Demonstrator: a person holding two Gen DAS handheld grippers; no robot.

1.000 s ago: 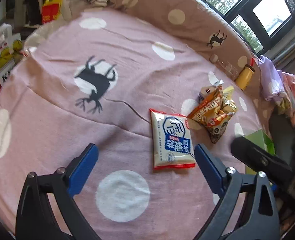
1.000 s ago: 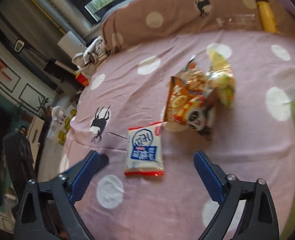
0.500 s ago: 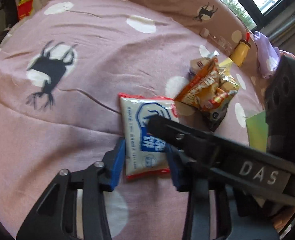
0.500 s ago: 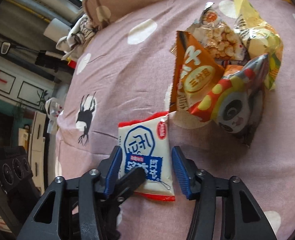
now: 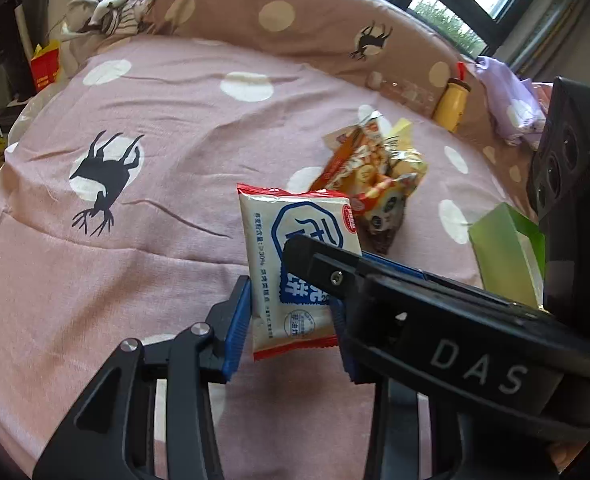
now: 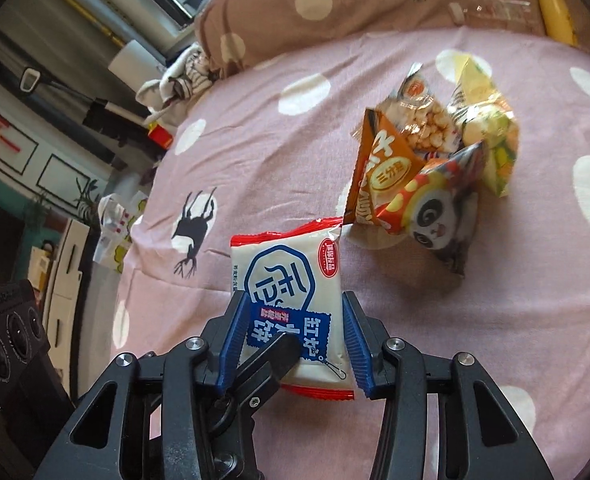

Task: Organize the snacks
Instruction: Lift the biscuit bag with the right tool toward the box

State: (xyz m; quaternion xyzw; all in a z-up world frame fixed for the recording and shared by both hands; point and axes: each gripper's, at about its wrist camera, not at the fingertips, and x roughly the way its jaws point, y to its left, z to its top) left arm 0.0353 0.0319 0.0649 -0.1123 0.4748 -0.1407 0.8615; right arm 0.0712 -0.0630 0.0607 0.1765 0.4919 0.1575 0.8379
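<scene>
A white snack packet with a blue emblem and red edges is held lifted above the pink bedspread. My left gripper is shut on its lower part. My right gripper is shut on the same packet, and its black finger crosses the left wrist view. A pile of snack bags, orange, panda-printed and yellow-green, lies beyond the packet; it also shows in the left wrist view.
A green box stands at the right of the bed. A yellow bottle and a clear bottle lie by the brown dotted pillow. Crumpled cloth lies at the far left corner. A red carton is beside the bed.
Both grippers have closed in from open to shut on the white packet. The packet has come up off the bedspread.
</scene>
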